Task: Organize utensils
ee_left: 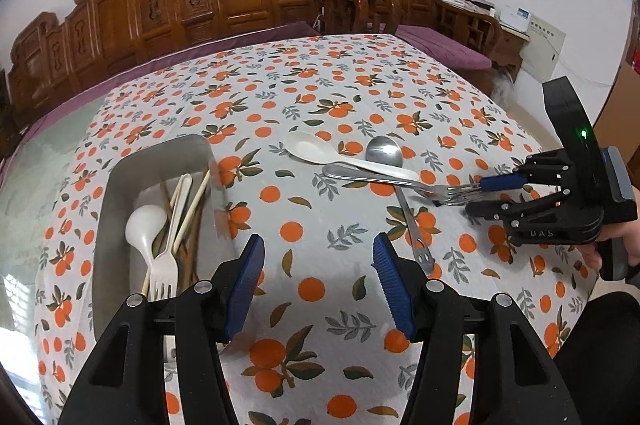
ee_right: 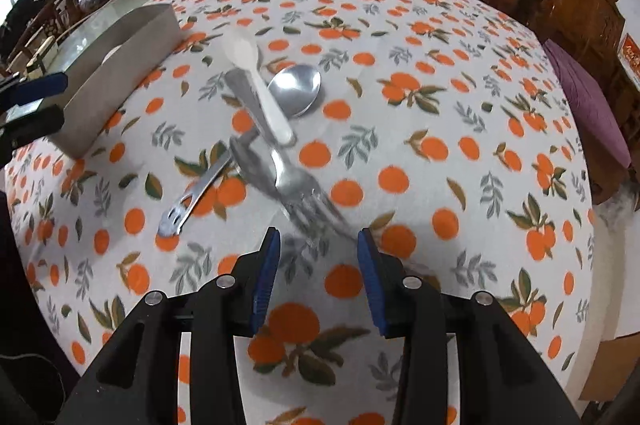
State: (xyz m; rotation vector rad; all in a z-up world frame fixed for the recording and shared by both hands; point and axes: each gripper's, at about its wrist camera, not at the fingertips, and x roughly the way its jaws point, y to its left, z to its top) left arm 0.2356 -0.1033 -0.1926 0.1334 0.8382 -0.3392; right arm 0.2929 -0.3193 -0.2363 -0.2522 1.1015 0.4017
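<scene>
Left wrist view: the left gripper (ee_left: pixel 318 245) hovers over the orange-print tablecloth (ee_left: pixel 304 85), its two blue pads spread wide with nothing between them and touching nothing. At 3 o'clock the right gripper (ee_left: pixel 480 195), held in a hand (ee_left: pixel 616 249), reaches in low from the edge; its fingers stand on either side of the tines of a metal fork (ee_left: pixel 380 177). From the right wrist view those jaws stand well apart, with the blurred tines just at their mouth, and no pad visibly presses on them.

Count on the cloth, around 1 to 2 o'clock from centre: one white spoon (ee_left: pixel 308 145), one metal spoon (ee_left: pixel 384 151), and the metal fork lying across both handles. Its outline looks doubled, so I cannot tell whether it is one fork or two stacked.

One metal tray (ee_left: pixel 120 177) sits at 8 o'clock. In it lie one white spoon (ee_left: pixel 145 225), one white fork (ee_left: pixel 164 271), one more white handle and several chopsticks (ee_left: pixel 192 205), too bunched to count.
</scene>
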